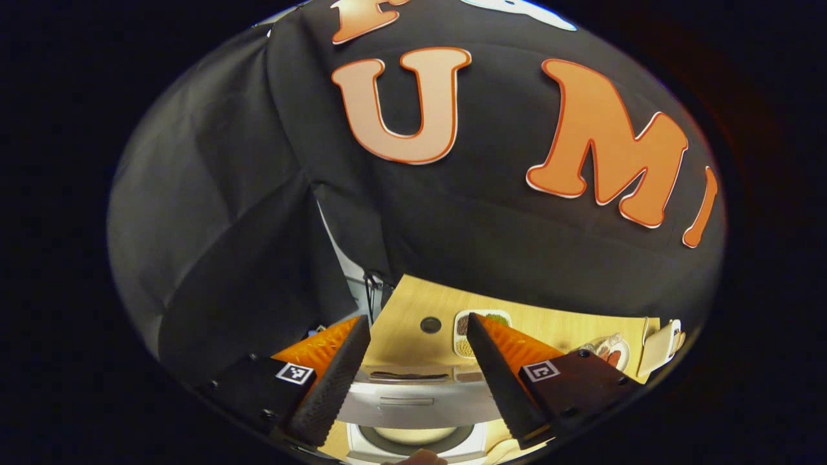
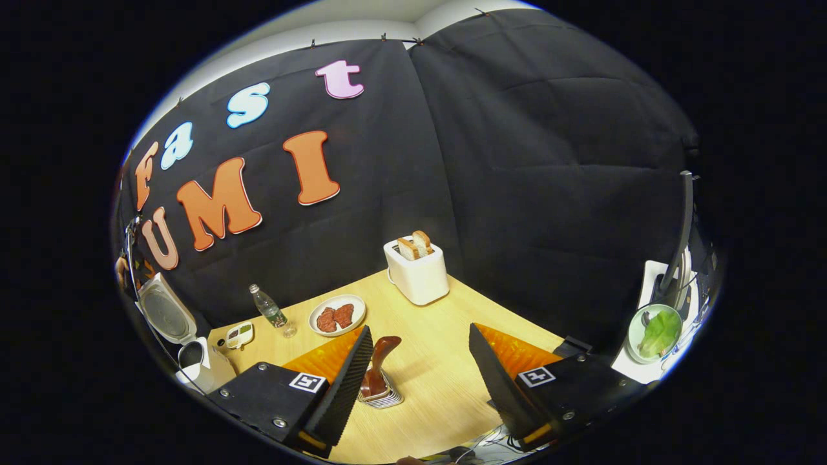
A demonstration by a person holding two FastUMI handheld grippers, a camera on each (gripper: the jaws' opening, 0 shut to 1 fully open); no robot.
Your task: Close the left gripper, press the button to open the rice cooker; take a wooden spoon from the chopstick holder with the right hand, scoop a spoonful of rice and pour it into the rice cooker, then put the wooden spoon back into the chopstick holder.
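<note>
The white rice cooker (image 1: 413,407) lies just under my left gripper (image 1: 417,381) with its lid raised and the inner pot (image 1: 413,436) showing below. The left gripper is open and holds nothing. In the right gripper view the cooker (image 2: 194,361) sits at the table's far left, its lid (image 2: 165,313) standing up. A brown wooden spoon (image 2: 380,358) stands in a ribbed holder (image 2: 382,397) on the table. My right gripper (image 2: 420,381) hangs open around the spoon, which is close to the left finger and untouched.
A small divided dish of grains (image 2: 239,334) lies near the cooker and is the dish (image 1: 481,326) past the left fingers. A water bottle (image 2: 268,309), a plate of meat (image 2: 336,316) and a toaster with bread (image 2: 417,271) stand behind. A lettuce bowl (image 2: 654,332) is far right.
</note>
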